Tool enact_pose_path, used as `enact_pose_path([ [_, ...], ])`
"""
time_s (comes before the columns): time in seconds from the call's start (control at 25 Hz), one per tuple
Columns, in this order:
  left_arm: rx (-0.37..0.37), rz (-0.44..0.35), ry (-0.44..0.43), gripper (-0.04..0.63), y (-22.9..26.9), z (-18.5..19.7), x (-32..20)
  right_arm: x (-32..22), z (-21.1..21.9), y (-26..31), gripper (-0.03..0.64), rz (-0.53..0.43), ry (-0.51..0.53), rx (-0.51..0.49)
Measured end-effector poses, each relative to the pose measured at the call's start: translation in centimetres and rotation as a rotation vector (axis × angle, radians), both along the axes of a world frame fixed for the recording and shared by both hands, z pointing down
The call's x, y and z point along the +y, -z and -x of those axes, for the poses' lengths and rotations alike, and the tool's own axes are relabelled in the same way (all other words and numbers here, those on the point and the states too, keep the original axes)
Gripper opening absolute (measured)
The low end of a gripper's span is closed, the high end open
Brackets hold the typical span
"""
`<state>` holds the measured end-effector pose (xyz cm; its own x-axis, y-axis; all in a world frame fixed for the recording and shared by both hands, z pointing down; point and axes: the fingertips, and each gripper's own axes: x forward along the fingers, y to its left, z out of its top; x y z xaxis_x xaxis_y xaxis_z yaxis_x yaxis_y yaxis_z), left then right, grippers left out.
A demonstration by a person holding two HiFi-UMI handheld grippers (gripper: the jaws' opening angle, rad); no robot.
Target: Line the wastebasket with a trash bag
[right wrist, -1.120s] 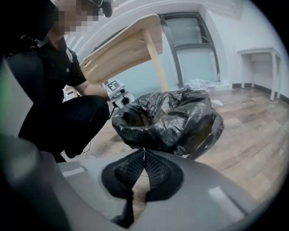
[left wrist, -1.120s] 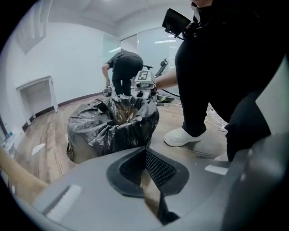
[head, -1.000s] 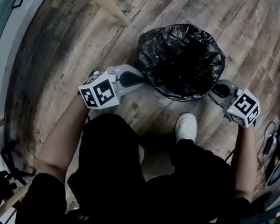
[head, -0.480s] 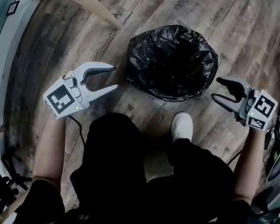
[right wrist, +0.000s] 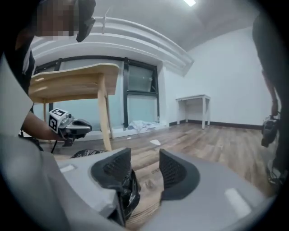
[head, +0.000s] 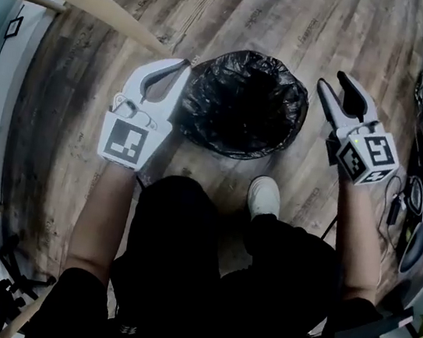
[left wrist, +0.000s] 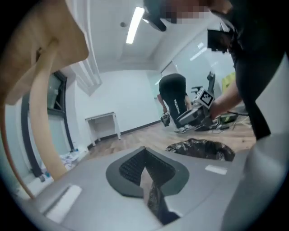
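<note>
Covering wastebasket, black trash bag [head: 245, 102], left claw [head: 184, 65] just closed empty, right claw [head: 333, 80] apart, narrowing

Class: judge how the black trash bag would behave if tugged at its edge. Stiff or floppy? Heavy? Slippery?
Probably floppy: the trash bag sits in crumpled, sagging folds around its opening. Likely light, since the film looks thin. Its glossy highlights suggest it might slip from a loose pinch.
</note>
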<state>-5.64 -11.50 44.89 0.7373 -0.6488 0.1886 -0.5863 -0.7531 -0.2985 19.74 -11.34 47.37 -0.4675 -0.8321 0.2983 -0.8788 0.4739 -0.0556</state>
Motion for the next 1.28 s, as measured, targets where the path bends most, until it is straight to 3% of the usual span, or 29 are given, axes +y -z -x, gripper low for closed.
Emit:
enact_pose_path([
  [0.04, -0.015, -0.014, 0.044, 0.005, 0.1, -0.2, -0.3, -0.4, 0.0, 0.1, 0.199, -0.013, -0.024, -0.001],
  [0.08, 0.015, 0.002, 0.092, 0.005, 0.2, -0.2, -0.7, -0.8, 0.1, 0.2, 0.196, -0.025, -0.042, -0.003],
  [0.24, 0.249, 0.155, 0.285, 0.005, 0.0, 1.0, -2.6, -1.7, 1.0, 0.5, 0.12, -0.072, -0.098, 0.003],
  [0.32, 0.295, 0.179, 0.354, 0.005, -0.1, 1.8, -2.9, -1.9, 1.4, 0.6, 0.087, -0.095, -0.116, 0.012],
  [0.48, 0.2, 0.108, 0.401, 0.005, -0.7, 2.2, -2.3, -1.9, 1.3, 0.5, 0.003, -0.136, -0.156, 0.018],
  [0.72, 0.105, 0.109, 0.39, 0.005, -2.7, 1.4, -2.4, -1.8, 0.1, -0.1, 0.002, -0.173, -0.207, 0.069],
  [0.84, 0.082, 0.163, 0.4, 0.005, -3.9, 1.4, -2.4, -1.7, 0.1, -0.8, 0.002, -0.155, -0.194, 0.074],
  [1.0, 0.061, 0.136, 0.362, 0.005, -4.0, 1.2, -2.5, -1.7, -0.4, -1.1, 0.002, -0.152, -0.19, 0.076],
  [1.28, 0.069, 0.159, 0.348, 0.005, -5.2, 1.6, -2.6, -1.8, -0.1, -1.6, 0.002, -0.151, -0.17, 0.078],
])
